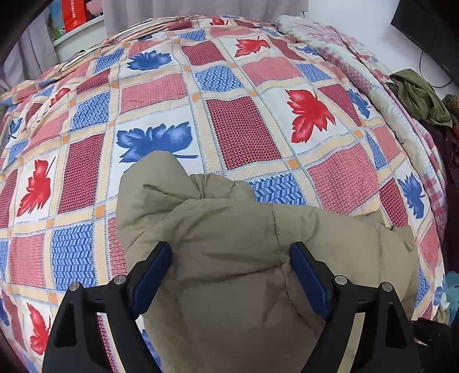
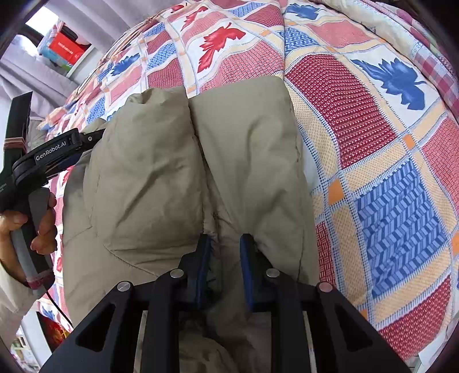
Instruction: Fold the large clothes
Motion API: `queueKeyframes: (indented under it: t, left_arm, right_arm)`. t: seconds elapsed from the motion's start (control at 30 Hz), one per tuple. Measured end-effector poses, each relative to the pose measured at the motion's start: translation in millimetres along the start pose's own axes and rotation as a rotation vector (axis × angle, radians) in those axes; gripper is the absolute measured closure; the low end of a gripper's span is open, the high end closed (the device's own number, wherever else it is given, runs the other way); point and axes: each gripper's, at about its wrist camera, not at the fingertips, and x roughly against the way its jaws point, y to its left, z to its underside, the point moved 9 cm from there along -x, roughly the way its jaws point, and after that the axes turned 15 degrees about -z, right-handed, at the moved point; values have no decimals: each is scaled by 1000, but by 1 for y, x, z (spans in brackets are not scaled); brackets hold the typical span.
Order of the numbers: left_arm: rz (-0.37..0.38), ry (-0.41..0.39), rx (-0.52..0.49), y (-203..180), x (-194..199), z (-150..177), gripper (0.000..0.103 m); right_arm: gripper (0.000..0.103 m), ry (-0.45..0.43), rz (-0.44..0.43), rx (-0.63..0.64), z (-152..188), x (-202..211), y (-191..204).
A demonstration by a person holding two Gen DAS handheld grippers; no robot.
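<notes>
both tongs over khaki jacket (image 1: pixel 229 244): left tongs (image 1: pixel 231 252) wide, empty; right tongs (image 2: pixel 225 244) pinching its fabric.

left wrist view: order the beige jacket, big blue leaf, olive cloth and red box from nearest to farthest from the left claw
1. beige jacket, between the left claw pads
2. big blue leaf, just beyond the jacket
3. olive cloth, far right edge
4. red box, top left shelf
</notes>
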Motion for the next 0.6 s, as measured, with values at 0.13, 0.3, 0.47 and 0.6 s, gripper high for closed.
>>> queueKeyframes:
  t: [0.13, 0.3, 0.47, 0.6]
  left_arm:
    - [-8, 4, -8, 13, 13, 9, 18]
    - [-11, 8, -30, 29, 26, 22, 18]
    - [-9, 25, -46, 42, 35, 38, 18]
    - [-8, 52, -36, 50, 38, 51, 7]
  right_arm:
    - [78, -1, -3, -14, 1, 7, 6]
    - [77, -38, -21, -42, 0, 23, 16]
    - [70, -77, -14, -45, -3, 41, 23]
    - [68, -101, -2, -51, -6, 52, 22]
